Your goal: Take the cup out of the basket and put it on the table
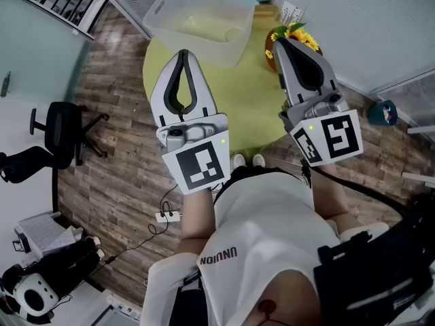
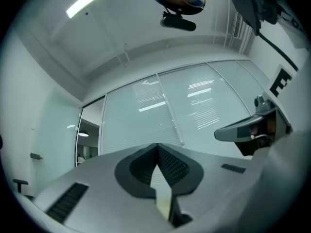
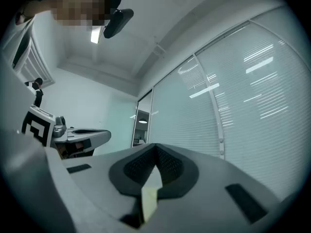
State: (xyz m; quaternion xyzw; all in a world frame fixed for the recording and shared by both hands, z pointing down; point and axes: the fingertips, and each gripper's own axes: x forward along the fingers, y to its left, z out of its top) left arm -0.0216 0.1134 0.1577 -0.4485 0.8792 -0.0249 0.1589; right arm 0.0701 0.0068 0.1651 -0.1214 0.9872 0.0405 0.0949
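**Nothing lifted yet: both tools above the bench**

The left tool (image 1: 182, 53) and right tool (image 1: 281, 43) hang with jaws pressed together, gripping nothing. The clear basket (image 1: 163, 9) sits upper centre on the yellow bench (image 1: 251, 94). A pale rounded shape at its right end may be the cup (image 1: 234, 32). I'd say the whole job lies ahead. Only the head view shows basket and bench. The gripper views tilt up at glass wall and ceiling, confirming the closed jaws.

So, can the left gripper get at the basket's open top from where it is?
Probably yes. The basket sits open-topped on the table just ahead of the left gripper, with nothing between them. Its jaws are together, so they'd need opening first.
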